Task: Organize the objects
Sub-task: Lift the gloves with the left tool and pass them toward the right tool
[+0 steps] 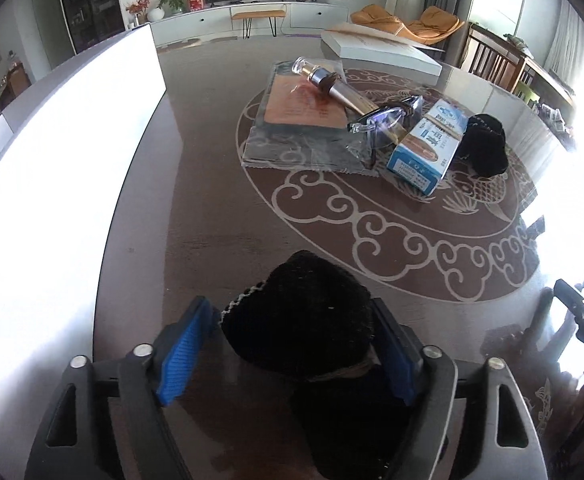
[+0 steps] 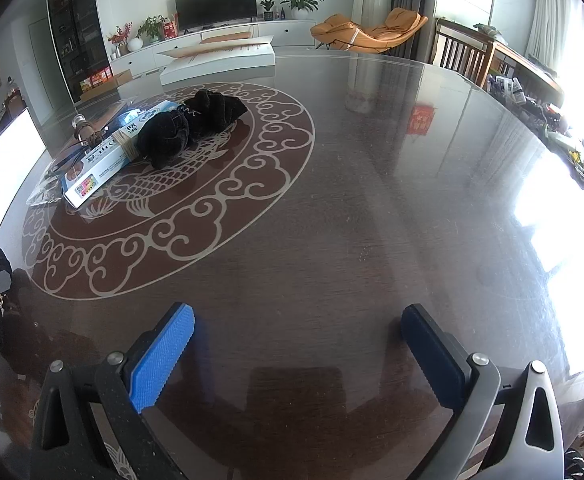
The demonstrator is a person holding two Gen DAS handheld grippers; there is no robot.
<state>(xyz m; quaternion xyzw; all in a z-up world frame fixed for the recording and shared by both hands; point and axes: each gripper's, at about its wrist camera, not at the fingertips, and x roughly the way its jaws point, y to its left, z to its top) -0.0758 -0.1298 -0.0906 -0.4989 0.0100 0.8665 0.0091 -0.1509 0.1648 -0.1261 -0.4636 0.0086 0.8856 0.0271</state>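
Left wrist: left hand-held gripper (image 1: 295,344) tilted down, jaws apart around black knit bundle (image 1: 299,320); right hand-held gripper (image 2: 297,344) apart, empty.

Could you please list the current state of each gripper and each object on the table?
left gripper: open, black knit item between its pads
right gripper: open, empty
bottle: lying on its side
glasses: resting across bottle and box
blue-and-white box: lying flat
black cloth bundle: crumpled beside box
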